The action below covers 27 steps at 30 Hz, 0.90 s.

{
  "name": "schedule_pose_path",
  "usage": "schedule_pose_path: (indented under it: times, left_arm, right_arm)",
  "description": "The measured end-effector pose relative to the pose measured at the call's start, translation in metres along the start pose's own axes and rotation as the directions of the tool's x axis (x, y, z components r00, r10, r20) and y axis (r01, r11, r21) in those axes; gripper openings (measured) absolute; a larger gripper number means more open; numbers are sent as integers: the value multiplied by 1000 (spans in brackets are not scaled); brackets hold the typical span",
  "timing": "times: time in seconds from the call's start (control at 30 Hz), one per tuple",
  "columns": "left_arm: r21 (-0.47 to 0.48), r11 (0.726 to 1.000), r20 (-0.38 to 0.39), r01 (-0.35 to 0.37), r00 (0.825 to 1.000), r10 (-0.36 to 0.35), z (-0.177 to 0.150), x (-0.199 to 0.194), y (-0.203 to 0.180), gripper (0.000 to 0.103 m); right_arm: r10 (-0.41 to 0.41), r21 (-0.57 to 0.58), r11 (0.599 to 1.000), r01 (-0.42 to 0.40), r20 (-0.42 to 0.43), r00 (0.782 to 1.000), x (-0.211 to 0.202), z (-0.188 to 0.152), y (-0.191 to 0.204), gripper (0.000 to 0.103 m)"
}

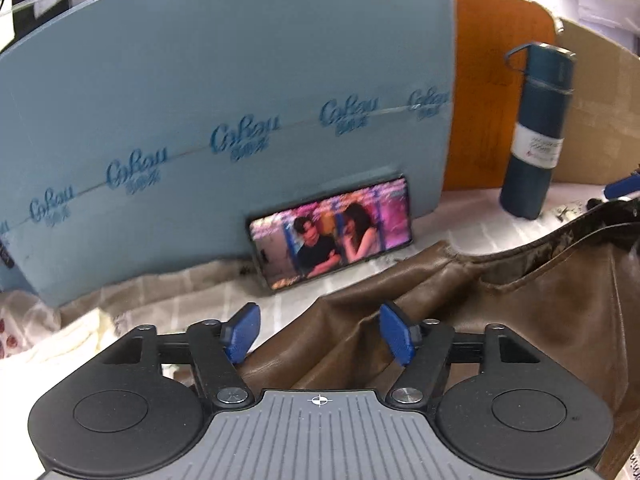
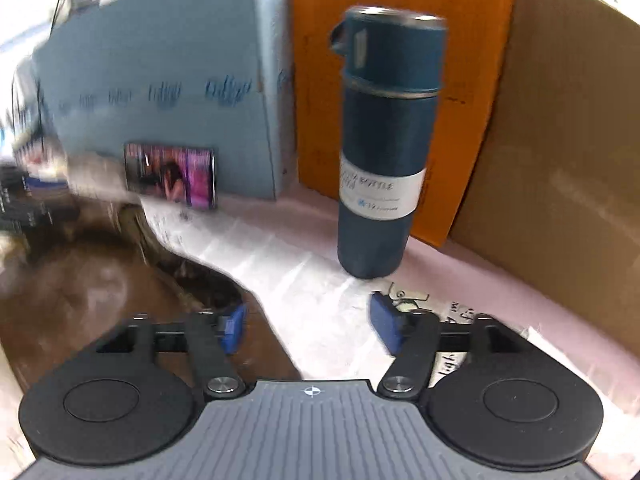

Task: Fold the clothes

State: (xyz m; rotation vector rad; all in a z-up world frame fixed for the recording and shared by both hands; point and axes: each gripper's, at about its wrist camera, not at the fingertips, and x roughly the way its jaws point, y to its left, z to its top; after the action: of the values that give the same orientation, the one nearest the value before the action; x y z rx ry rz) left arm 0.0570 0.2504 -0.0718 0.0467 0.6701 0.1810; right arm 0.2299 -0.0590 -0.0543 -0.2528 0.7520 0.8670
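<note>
We hold both grippers, left [image 1: 318, 334] and right [image 2: 308, 326], jaws spread, empty; the right could topple the bottle [image 2: 384, 152] at frame centre, beside the jacket [image 2: 80, 288].

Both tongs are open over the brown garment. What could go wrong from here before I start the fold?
1. The blue bottle stands upright just ahead of the right tongs; a sweep could tip it.
2. The phone leans against the blue board next to the brown garment; dragging cloth may knock it flat.
3. The left tongs hover over a thick crease and may pinch several layers.
</note>
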Motion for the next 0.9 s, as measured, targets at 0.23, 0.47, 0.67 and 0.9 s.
schedule_pose_path:
  times: [0.23,0.47,0.67,0.9]
  left_arm:
    - [43,999,91,-1,996,-3,10,-17,-2,86]
    - [243,967,-27,76,997,-71,-3,-8,-22,88]
    - [239,971,-91,-23,995,46,-15,11,-28,88]
    - [140,984,-122,-112,984,129,-31,4,-14,88]
  right_arm:
    - [148,144,977,-159,84,985,-22,7,-19,83]
    - [71,62,996,-71,1,997,-26,12,-14,94]
    - [49,56,997,-47,-39,998,-29,8,-16,96]
    - [68,138,989,-51,-116,991,-2,-25,-13,27]
